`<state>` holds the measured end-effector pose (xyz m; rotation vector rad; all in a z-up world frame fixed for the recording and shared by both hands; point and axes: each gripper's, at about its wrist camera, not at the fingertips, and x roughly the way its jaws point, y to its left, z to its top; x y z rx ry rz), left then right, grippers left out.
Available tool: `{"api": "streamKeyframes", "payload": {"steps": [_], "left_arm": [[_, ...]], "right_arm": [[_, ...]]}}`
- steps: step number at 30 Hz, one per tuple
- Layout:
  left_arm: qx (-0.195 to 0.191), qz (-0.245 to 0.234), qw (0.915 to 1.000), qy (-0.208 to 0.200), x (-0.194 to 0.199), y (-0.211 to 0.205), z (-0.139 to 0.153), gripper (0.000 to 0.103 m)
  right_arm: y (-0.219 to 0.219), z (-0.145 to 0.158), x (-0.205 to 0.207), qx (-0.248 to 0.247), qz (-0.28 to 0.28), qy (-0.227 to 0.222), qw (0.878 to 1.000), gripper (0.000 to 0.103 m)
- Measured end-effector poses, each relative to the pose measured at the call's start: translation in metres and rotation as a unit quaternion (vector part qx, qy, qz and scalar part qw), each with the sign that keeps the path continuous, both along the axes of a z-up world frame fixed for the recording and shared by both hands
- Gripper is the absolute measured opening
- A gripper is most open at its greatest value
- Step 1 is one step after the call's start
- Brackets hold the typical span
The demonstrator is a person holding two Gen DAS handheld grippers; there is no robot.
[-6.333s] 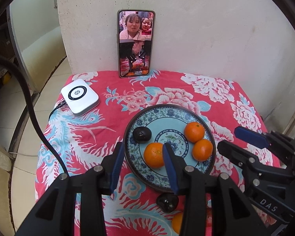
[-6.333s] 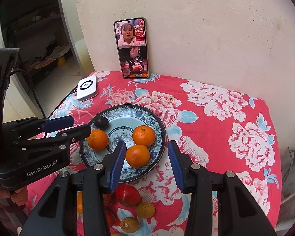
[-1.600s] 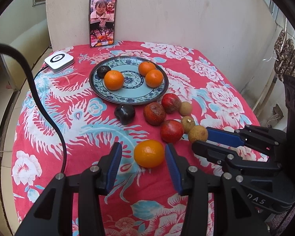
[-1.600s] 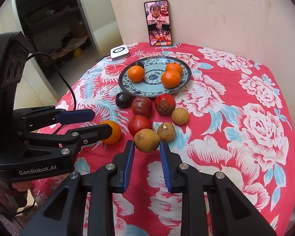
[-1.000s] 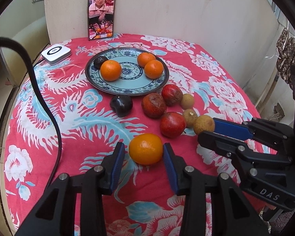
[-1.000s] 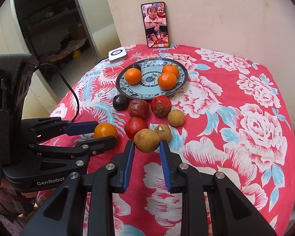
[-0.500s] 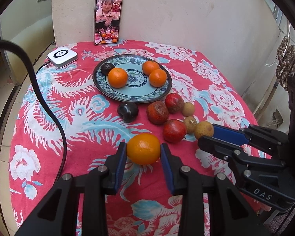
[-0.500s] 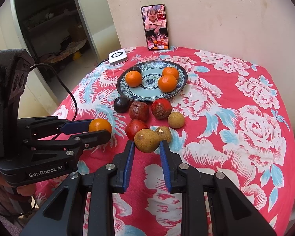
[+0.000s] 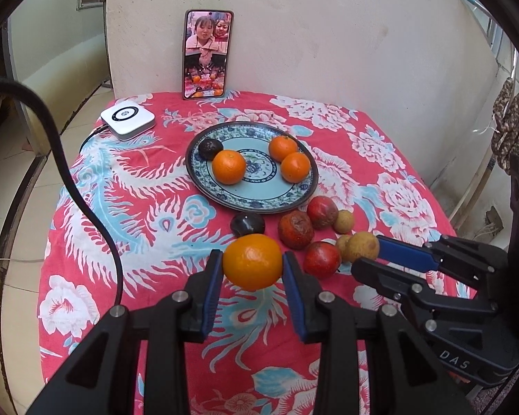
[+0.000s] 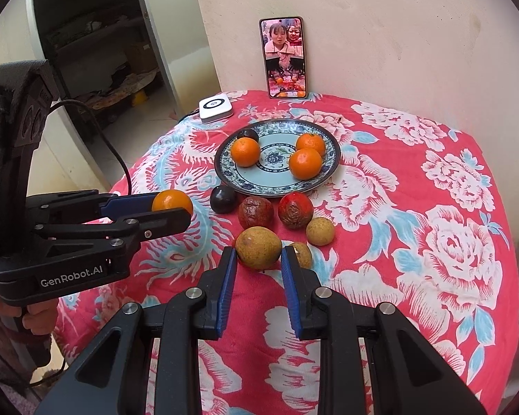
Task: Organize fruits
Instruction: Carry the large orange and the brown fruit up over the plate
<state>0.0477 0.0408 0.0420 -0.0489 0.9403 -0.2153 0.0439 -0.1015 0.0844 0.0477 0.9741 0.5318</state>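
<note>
left gripper [image 9: 252,273]: clamped on orange [image 9: 252,262], held above bench [image 9: 128,242] | right gripper [image 10: 257,264]: clamped on yellow-brown fruit [image 10: 258,247] | advice: orange to be carried level to plate [image 9: 259,204], set into bare centre, clear of 3 oranges; grip eased only once rested.

A home: floral tablecloth [image 9: 391,186], patterned plate [image 9: 259,200], phone [image 9: 207,53] against plaster wall [image 9: 328,34].

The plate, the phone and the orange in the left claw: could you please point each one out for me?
plate [image 9: 256,204]: left wrist view, on its bare front rim.
phone [image 10: 284,58]: right wrist view, middle of its screen.
orange [image 9: 252,262]: left wrist view, middle of the fruit between the pads.
</note>
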Motion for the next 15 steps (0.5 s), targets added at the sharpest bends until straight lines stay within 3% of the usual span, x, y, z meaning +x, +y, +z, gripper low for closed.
{"api": "streamKeyframes", "payload": {"steps": [15], "left_arm": [[0.022,0.003,0.9997,-0.008,0.041,0.006,0.007,0.036]], "right_arm": [[0.016,0.009,0.028,-0.007,0.008,-0.021,1.0,0.028]]}}
